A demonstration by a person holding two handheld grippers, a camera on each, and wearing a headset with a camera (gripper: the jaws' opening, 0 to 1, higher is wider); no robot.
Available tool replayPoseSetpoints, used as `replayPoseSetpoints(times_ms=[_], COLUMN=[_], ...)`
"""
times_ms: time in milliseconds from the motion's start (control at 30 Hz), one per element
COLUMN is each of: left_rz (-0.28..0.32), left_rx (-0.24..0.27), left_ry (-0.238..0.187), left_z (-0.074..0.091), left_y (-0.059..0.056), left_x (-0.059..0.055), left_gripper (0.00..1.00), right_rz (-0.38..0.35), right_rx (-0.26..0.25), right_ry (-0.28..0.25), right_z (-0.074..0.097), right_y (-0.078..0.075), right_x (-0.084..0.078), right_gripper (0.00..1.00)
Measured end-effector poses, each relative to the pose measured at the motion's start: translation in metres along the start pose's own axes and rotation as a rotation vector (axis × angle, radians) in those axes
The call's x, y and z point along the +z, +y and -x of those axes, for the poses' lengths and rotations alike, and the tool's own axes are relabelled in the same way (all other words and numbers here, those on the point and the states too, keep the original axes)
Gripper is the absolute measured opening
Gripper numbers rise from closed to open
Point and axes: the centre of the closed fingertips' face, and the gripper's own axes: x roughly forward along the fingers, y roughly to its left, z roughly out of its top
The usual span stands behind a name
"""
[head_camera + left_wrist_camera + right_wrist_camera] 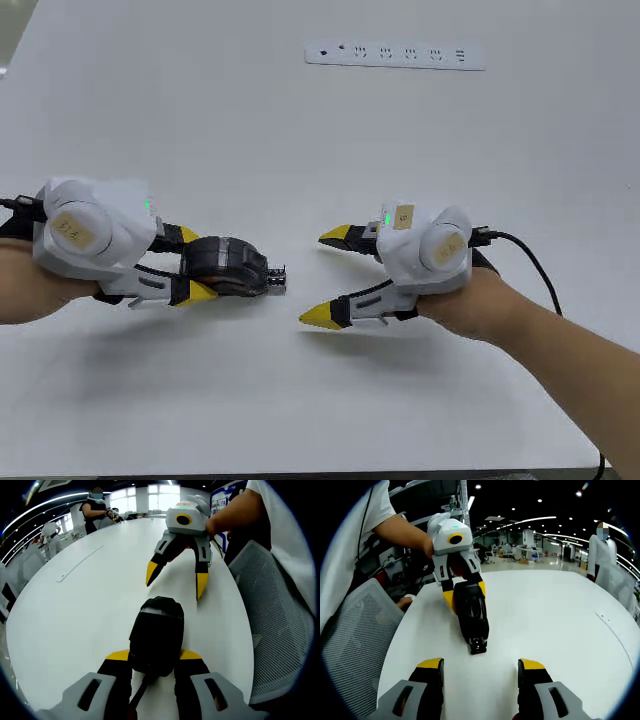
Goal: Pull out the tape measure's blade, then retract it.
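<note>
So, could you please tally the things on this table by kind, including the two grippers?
Grippers: 2, the left gripper shut on the tape measure, the right gripper open
Tape measures: 1
Power strips: 1, the white power strip on the far side
Total: 4

The tape measure [228, 266] clamped in my left gripper [195, 264] has a black plastic case with a dull sheen, and the hook [478, 646] at its far end looks like dark metal. That gripper and my right gripper [328, 276] have smooth, glossy white plastic shells and matt yellow tips. The table [300, 130] under my jaws is white, smooth and nearly matt, and the chair [280, 625] right of my left jaws is grey woven mesh.
</note>
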Motion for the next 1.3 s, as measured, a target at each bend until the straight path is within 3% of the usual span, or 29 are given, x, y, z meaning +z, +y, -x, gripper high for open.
replayPoseSetpoints(times_ms=[533, 1300], left_rz=[0.002, -0.007], left_rx=[-0.004, -0.002], left_ry=[-0.002, -0.003], left_z=[-0.001, -0.001], left_y=[0.001, 0.001], left_x=[0.000, 0.000], left_gripper=[0.27, 0.27], right_rz=[0.064, 0.129], right_rx=[0.044, 0.077], right_ry=[-0.017, -0.026], right_z=[-0.028, -0.038], right_y=[0.002, 0.004], right_x=[0.010, 0.012], right_gripper=[0.28, 0.14])
